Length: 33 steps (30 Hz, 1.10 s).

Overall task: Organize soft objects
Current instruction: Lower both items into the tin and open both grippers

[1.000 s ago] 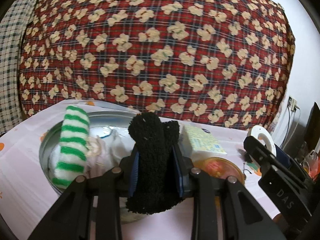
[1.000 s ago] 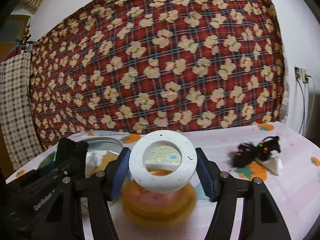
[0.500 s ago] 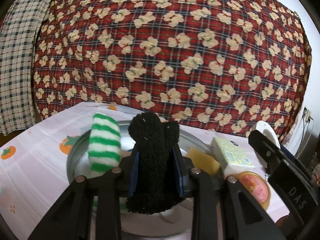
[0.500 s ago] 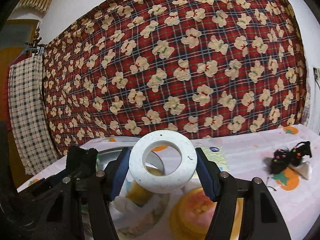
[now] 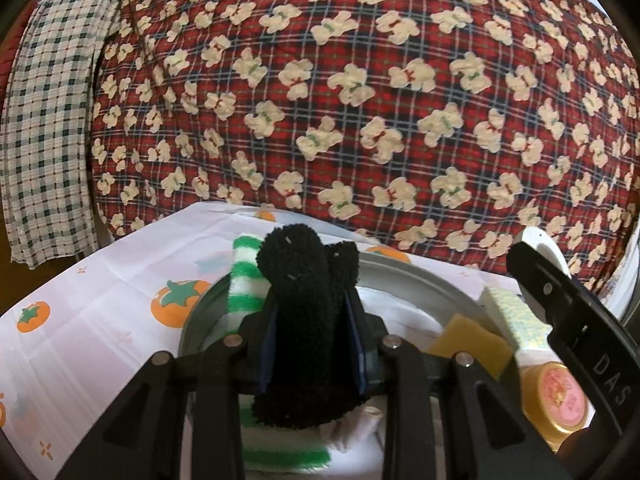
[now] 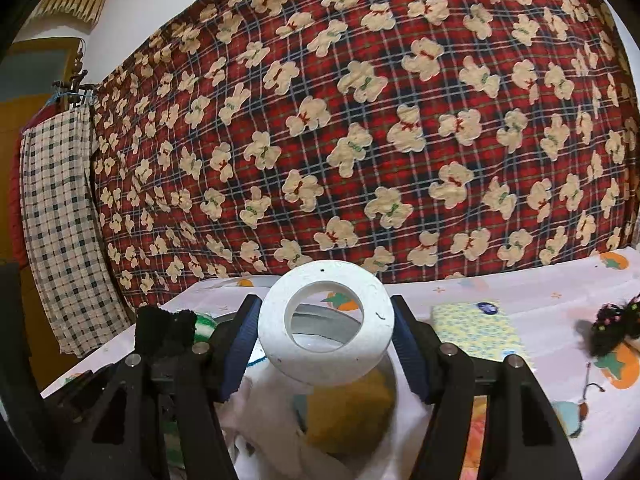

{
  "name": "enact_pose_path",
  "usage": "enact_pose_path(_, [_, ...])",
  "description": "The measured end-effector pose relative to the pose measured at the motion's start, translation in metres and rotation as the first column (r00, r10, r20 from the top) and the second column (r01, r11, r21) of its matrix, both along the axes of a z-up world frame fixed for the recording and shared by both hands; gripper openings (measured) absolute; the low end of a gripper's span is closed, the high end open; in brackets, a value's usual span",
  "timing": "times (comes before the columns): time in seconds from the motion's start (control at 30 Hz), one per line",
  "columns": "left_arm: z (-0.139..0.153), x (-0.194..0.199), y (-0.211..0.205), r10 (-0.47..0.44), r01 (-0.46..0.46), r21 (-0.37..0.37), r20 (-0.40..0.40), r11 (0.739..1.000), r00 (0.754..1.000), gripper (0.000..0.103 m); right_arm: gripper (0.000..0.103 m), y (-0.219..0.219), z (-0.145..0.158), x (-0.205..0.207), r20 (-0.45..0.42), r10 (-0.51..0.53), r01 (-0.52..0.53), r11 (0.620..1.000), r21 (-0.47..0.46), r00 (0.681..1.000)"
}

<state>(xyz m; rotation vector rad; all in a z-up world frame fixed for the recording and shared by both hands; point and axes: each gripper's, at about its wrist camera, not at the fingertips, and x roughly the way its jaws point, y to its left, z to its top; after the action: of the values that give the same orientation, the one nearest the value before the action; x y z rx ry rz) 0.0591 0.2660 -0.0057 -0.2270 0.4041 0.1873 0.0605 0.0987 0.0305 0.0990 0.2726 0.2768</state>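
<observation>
left gripper (image 5: 310,332), lower centre of left wrist view, is clamped w/ both blue pads on a black fuzzy sock (image 5: 306,320) that stands upright between them. behind the sock, a bit to the left, a green-white striped sock (image 5: 245,280) leans in the metal basin (image 5: 424,276); the basin fills the lower middle of the frame. inside it, lower right, lies a yellow sponge (image 5: 470,344), and white cloth (image 5: 360,436) at the bottom centre. right of the basin is a yellow-patterned tissue pack (image 5: 514,316), and in the lower right corner a round tin w/ pink lid (image 5: 560,396).

right gripper (image 6: 326,340), centre of right wrist view, is closed on a white foam ring (image 6: 326,322), tilted, pads pressing its left & right sides. the ring hangs above the basin. at right edge of this frame a black hair tie bundle (image 6: 612,328) lies on the tomato-print tablecloth (image 6: 552,300). red plaid bear fabric (image 6: 360,120) covers the upper part of both frames.
</observation>
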Motion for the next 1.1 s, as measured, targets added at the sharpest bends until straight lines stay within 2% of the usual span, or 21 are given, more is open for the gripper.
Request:
enact_pose_path(0.23, [-0.008,0.010,0.005,0.004,-0.004,-0.009,-0.026,1.000,1.000,0.029,0.066,0.016,-0.008,0.018,-0.029,0.004,-0.005,1.000,-0.022,1.000])
enact_pose_path(0.4, [-0.009,0.011,0.002,0.020,-0.020,0.025,-0.031,0.999,0.999,0.029,0.066,0.021,-0.013,0.030,-0.055,-0.005,0.003,0.999,-0.037,0.998])
enact_pose_path(0.53, [-0.017,0.015,0.008,0.041,-0.040,0.010,-0.083,0.999,0.996,0.029,0.066,0.024,-0.018,0.038,-0.086,0.001,-0.005,0.999,-0.039,0.996])
enact_pose_path(0.77, [-0.018,0.017,0.008,0.039,-0.039,0.007,-0.086,0.999,0.996,0.029,0.066,0.024,-0.025,0.045,-0.129,0.009,-0.015,0.999,-0.045,0.992])
enact_pose_path(0.97, [-0.019,0.017,0.008,0.048,-0.046,0.015,-0.086,0.999,0.995,0.030,0.066,0.027,-0.024,0.043,-0.118,0.013,-0.020,0.998,-0.060,0.993])
enact_pose_path(1.07, [-0.018,0.014,0.008,0.067,-0.065,0.027,-0.086,0.998,0.994,0.036,0.066,0.028,-0.024,0.042,-0.119,0.021,-0.029,0.998,-0.061,0.993])
enact_pose_path(1.1, [-0.018,0.014,0.007,0.081,-0.078,0.035,-0.084,0.996,0.993,0.044,0.066,0.029,-0.025,0.042,-0.120,0.027,-0.034,0.997,-0.063,0.992])
